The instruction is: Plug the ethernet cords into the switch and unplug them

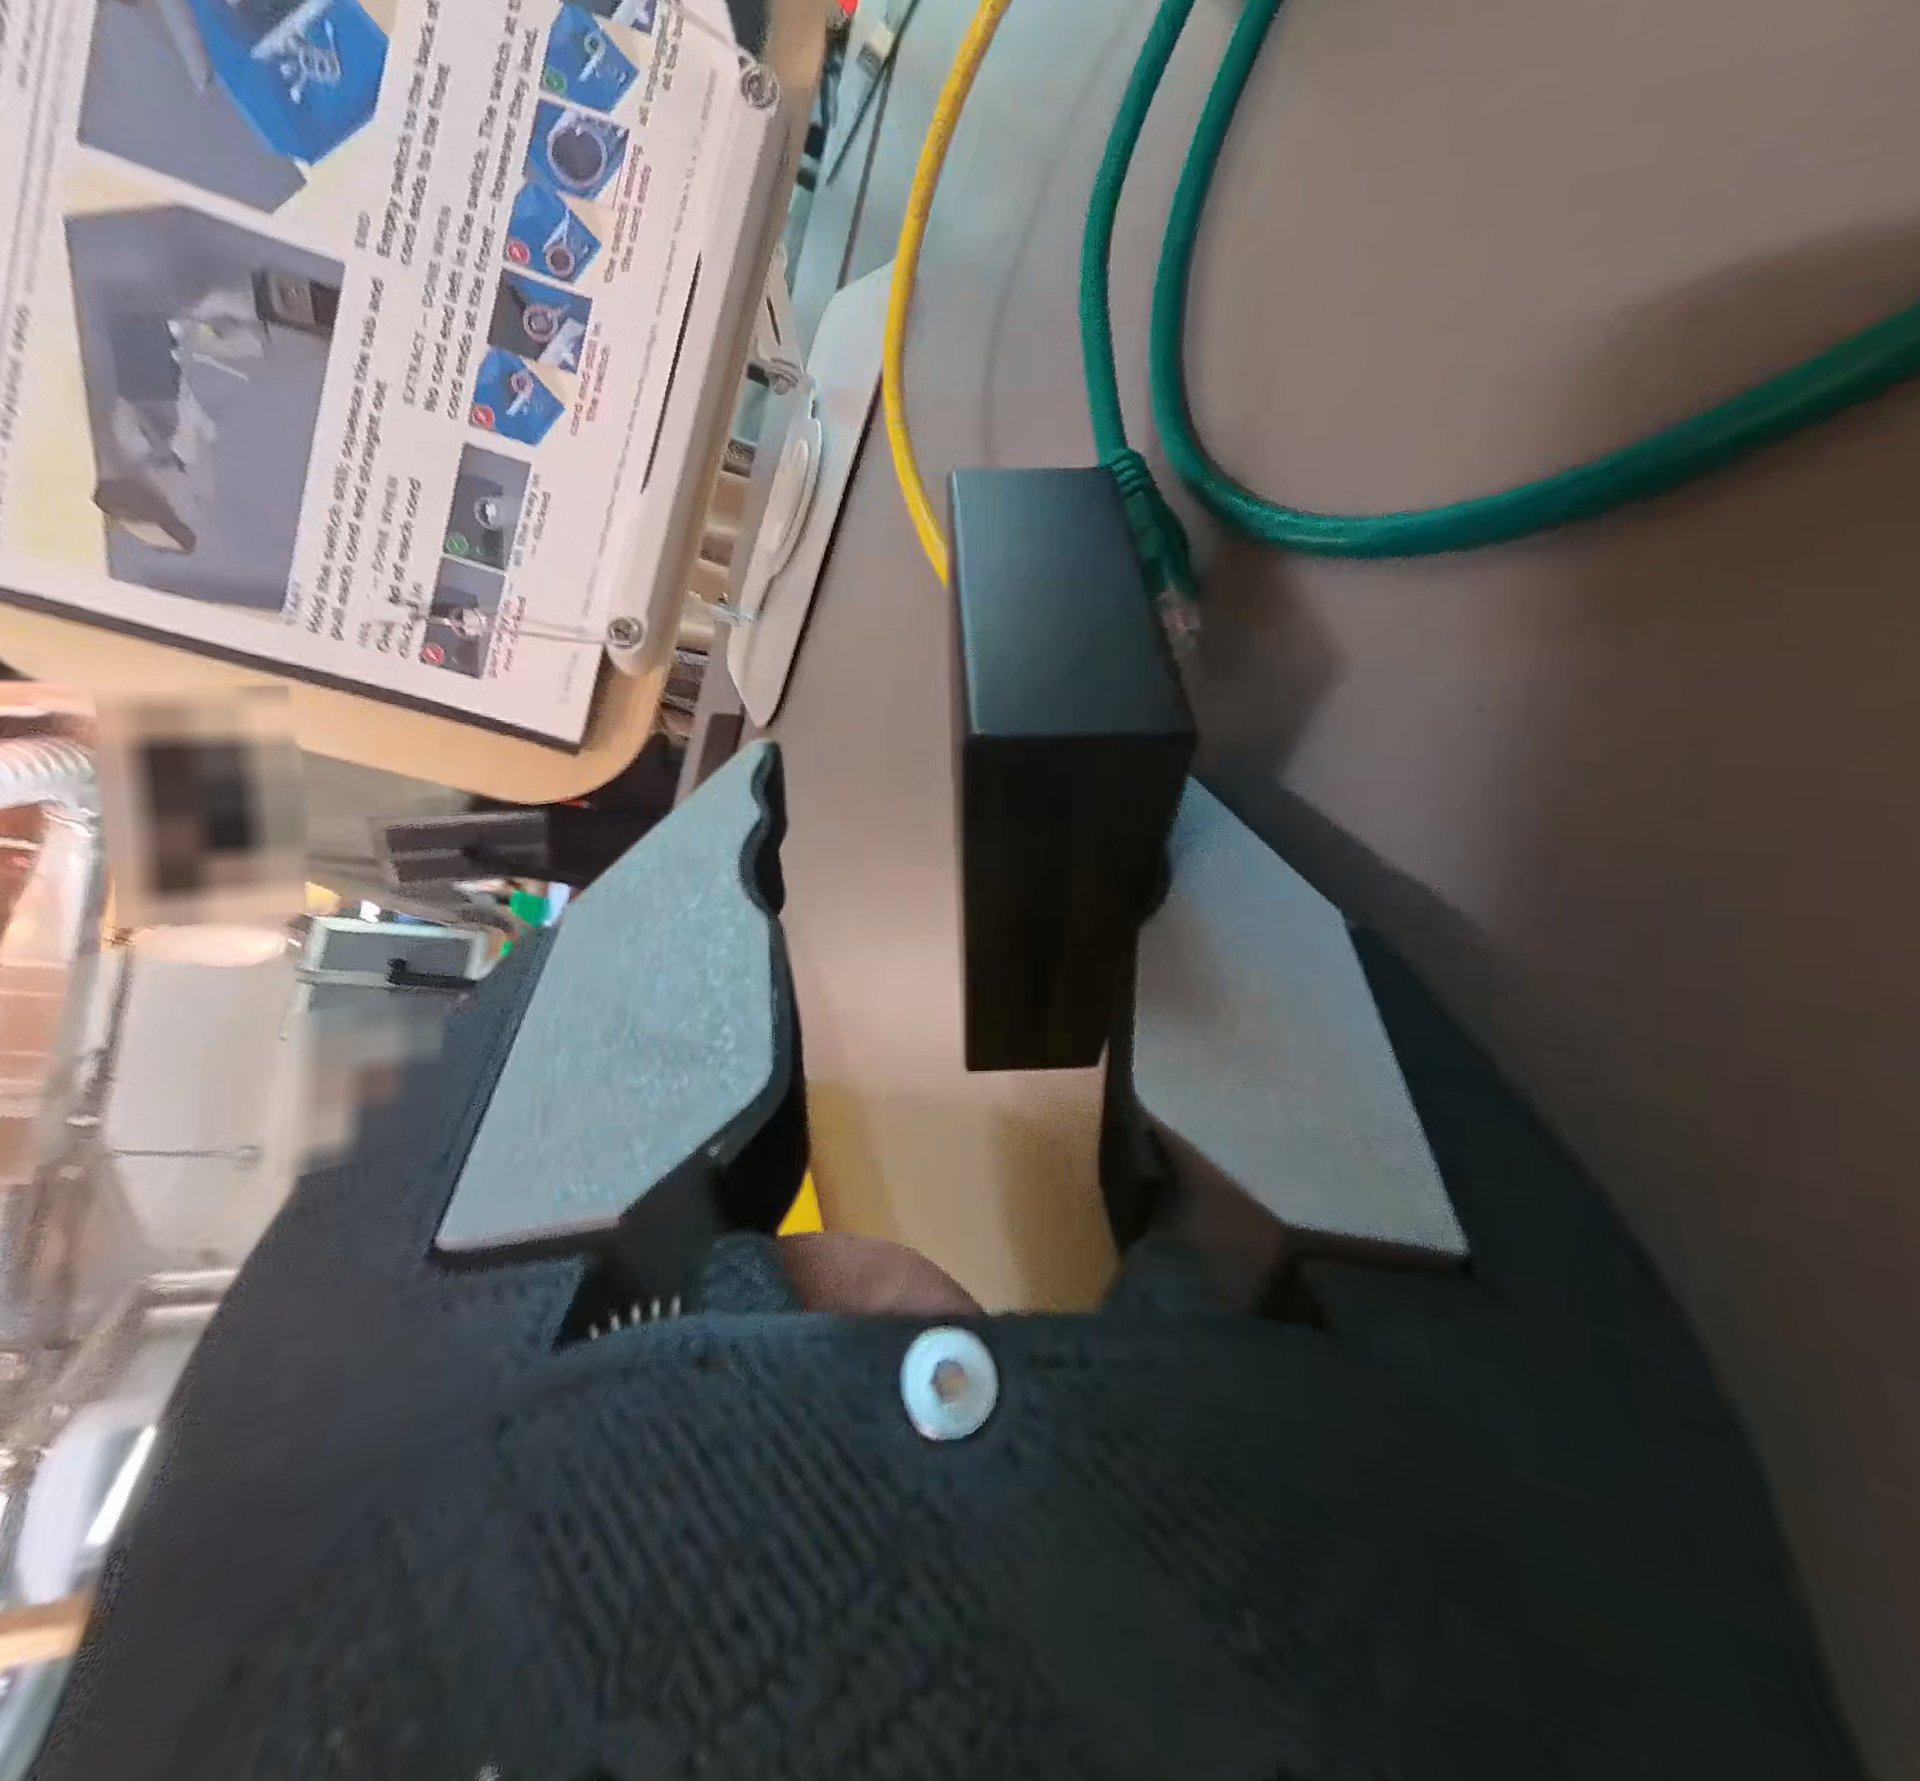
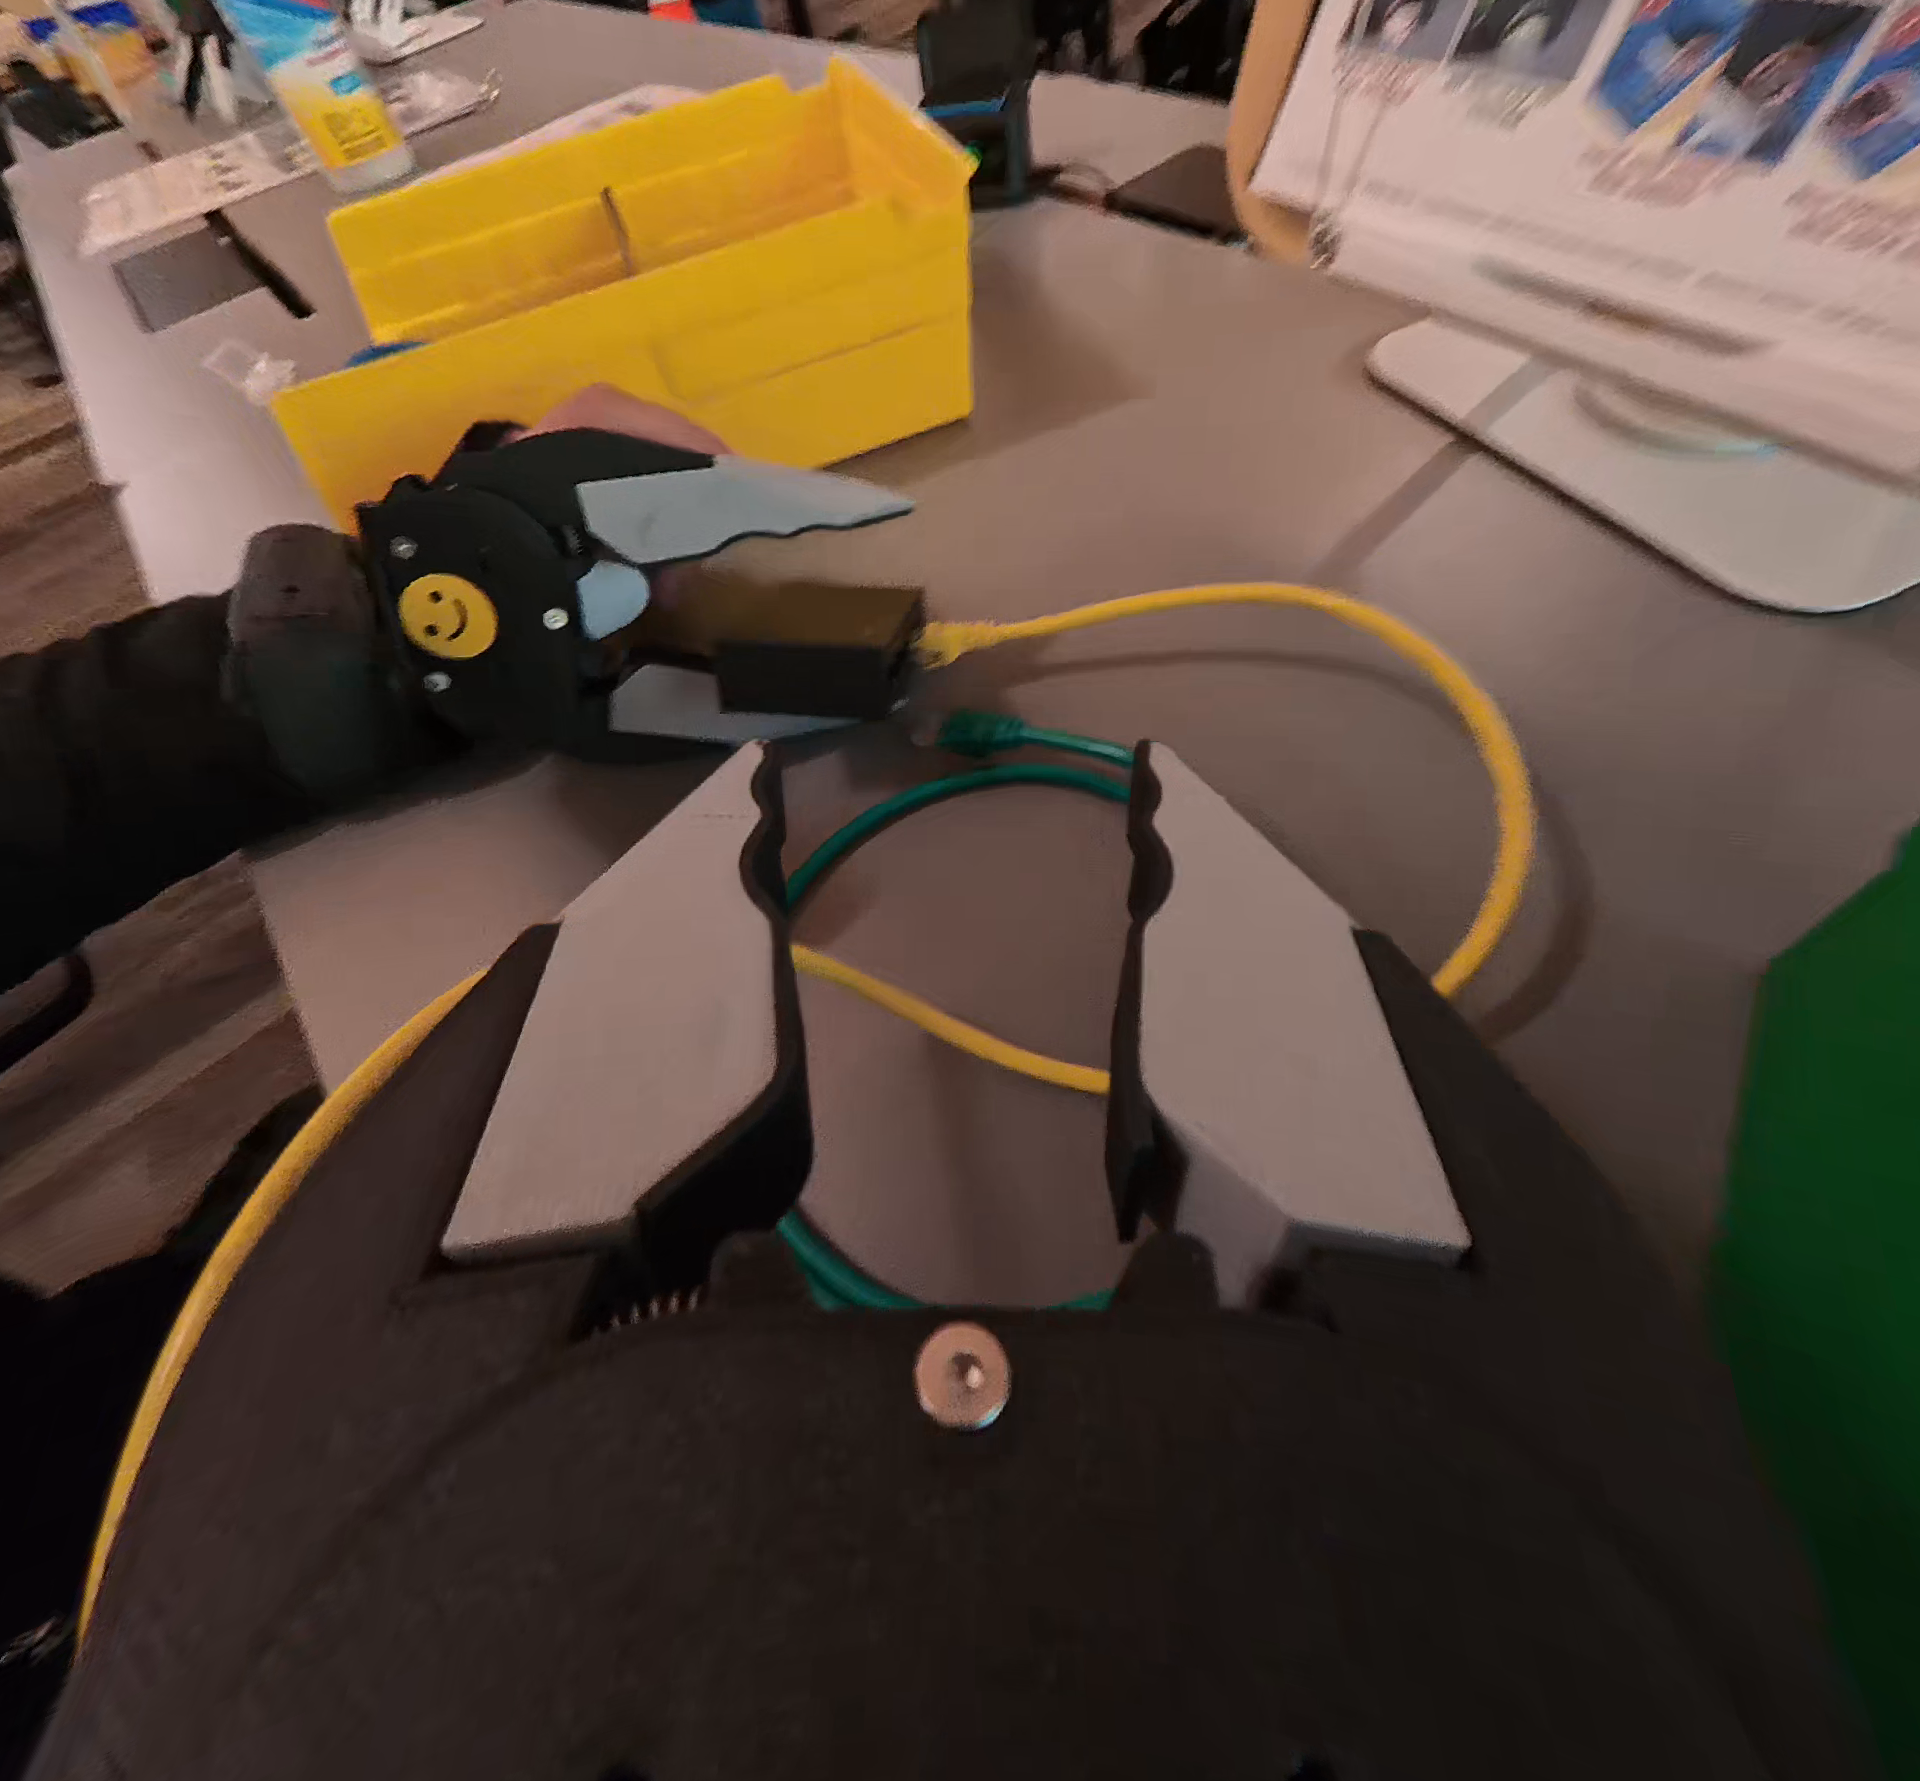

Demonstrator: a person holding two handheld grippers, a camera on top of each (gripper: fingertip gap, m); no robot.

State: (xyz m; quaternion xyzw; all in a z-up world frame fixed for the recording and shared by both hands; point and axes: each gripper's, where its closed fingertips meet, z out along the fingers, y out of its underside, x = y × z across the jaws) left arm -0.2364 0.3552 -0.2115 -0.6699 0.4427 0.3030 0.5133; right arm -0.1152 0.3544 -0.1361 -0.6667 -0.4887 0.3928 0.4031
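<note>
Right now the left gripper [image 2: 821,609] is lying on its side at the edge of the grey table [image 2: 1195,443], its jaws standing wide apart around the black switch [image 1: 1060,775]. One finger [image 1: 1247,1035] is sitting against the switch; the other [image 1: 665,983] is staying clear of it. The yellow cord [image 2: 1434,692] is sitting plugged into the switch's end and looping across the tabletop. The green cord [image 1: 1153,547] is lying loose, its connector just beside the switch and not in a port. The right gripper [image 2: 951,775] is hovering over the cords with its jaws spread, gripping nothing, the green loop showing between them. Behind the switch a yellow bin [image 2: 665,297] is standing, and to the right an instruction sheet [image 2: 1621,69] is leaning on a white stand [image 2: 1621,484]. A green object [image 2: 1829,1212] is crowding the right edge.
</note>
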